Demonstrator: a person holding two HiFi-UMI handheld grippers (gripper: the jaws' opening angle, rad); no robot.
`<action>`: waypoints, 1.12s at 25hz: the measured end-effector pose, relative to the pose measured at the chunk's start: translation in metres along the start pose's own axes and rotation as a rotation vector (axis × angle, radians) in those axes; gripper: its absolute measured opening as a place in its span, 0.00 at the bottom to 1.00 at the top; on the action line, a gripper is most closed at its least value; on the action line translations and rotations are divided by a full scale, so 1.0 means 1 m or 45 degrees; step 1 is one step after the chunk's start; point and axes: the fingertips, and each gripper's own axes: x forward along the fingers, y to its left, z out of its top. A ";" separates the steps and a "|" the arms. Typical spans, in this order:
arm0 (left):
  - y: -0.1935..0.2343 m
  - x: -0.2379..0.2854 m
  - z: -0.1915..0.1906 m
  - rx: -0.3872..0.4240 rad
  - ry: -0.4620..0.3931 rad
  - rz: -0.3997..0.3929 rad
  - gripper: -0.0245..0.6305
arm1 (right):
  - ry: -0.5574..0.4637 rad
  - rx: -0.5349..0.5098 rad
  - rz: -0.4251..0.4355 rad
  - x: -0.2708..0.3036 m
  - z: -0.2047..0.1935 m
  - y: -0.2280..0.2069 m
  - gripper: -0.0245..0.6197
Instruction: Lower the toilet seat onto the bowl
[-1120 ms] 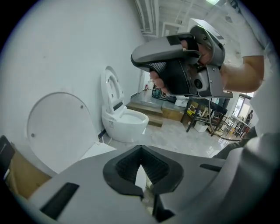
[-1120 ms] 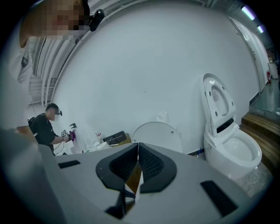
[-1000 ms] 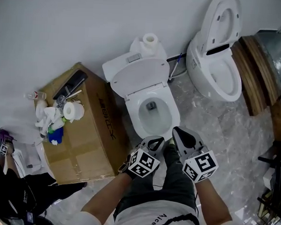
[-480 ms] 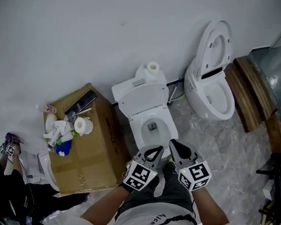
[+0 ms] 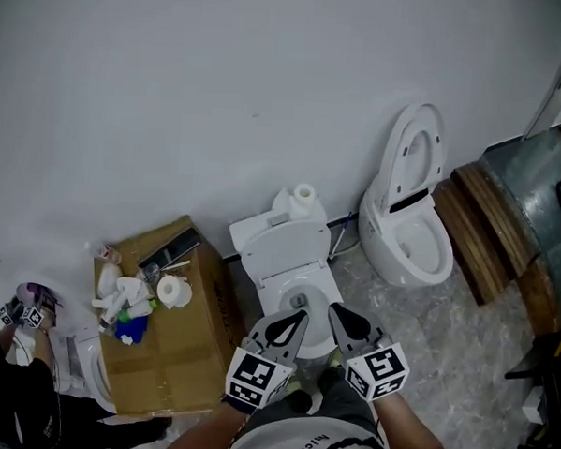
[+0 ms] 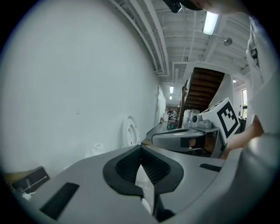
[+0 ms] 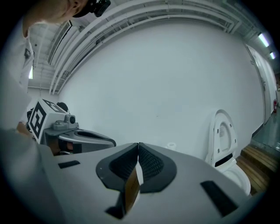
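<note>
Two white toilets stand against the wall. The middle toilet (image 5: pixel 292 266) has its lid tilted back against the tank and its bowl (image 5: pixel 302 303) showing. On the right toilet (image 5: pixel 413 245) the seat and lid (image 5: pixel 413 155) stand upright; they also show in the right gripper view as the raised seat (image 7: pixel 222 134). My left gripper (image 5: pixel 297 318) and right gripper (image 5: pixel 335 312) hover side by side just in front of the middle bowl, touching nothing. Both are shut and empty, as the left gripper (image 6: pixel 141 148) and right gripper (image 7: pixel 138 145) show up close.
A cardboard box (image 5: pixel 175 349) with a paper roll (image 5: pixel 172 291), bottles and a dark device stands left of the middle toilet. Another roll (image 5: pixel 304 193) sits on its tank. Wooden steps (image 5: pixel 486 230) lie at the right. A person's hand (image 5: pixel 27 316) shows far left.
The head view has pulled back and tilted up: both toilets and the box look smaller and sit lower in the picture. Both grippers stay shut in front of the middle bowl.
</note>
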 end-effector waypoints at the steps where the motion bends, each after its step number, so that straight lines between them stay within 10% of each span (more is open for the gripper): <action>1: 0.001 -0.002 0.009 0.003 -0.024 0.005 0.05 | -0.010 -0.009 0.002 0.000 0.007 0.002 0.06; 28: 0.021 -0.034 0.069 0.024 -0.231 0.111 0.05 | -0.091 -0.157 0.062 0.015 0.063 0.037 0.06</action>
